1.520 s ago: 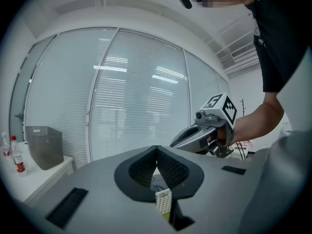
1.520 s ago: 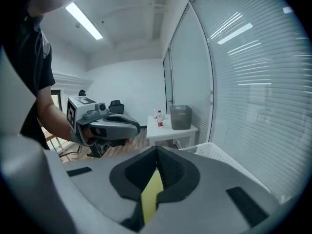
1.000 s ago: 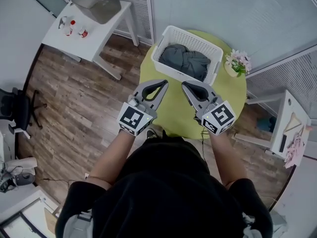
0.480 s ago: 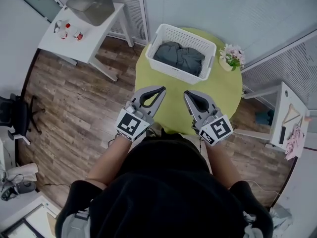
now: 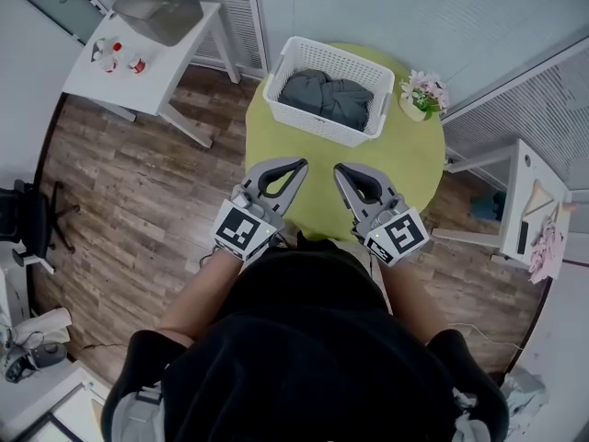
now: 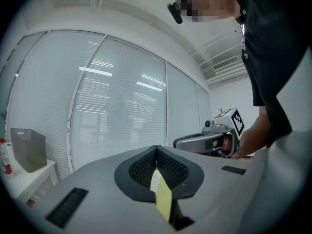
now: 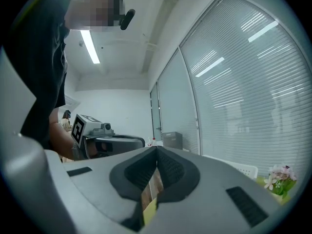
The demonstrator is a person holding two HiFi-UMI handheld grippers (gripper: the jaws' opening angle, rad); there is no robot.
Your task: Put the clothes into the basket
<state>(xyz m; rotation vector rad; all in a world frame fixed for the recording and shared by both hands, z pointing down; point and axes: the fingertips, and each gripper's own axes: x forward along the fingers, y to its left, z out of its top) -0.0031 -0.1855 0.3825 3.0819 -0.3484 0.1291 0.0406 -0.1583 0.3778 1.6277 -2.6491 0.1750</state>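
Floor (image 5: 120, 182): wood planks, under everything.
Person (image 5: 313, 357): black top, fills bottom of head view; bare forearms reach fwd to both tools.
Table (image 5: 405, 168): round, yellow-green top; near half bare apart from the tools above it.
Side table (image 5: 101, 81): white, well off the round table's far-left edge, on the floor.
Basket (image 5: 317, 122): white, slotted walls, rectangular; sits at table's far edge, upright.
Clothes (image 5: 327, 98): dk grey, bunched, inside the basket, below its rim.
Bin (image 5: 158, 5): grey, on side table's far end.
L gripper (image 5: 302, 162): over table's near-left edge, tips pointing toward basket, well short of it. Jaws closed, pads meet at tip; nothing betw them, only a sliver of green top seen thru the lower gap in left gripper view.
R gripper (image 5: 339, 168): over table's near edge, beside L gripper, tips apart from it. Jaws closed tip to tip, nothing betw them in right gripper view.
Flowers (image 5: 421, 92): sm pot, pink/white, table's far-right edge, just beside basket's R end.
Bottles (image 5: 115, 55): few sm ones, red caps, side table's L edge; too sm to tell more.
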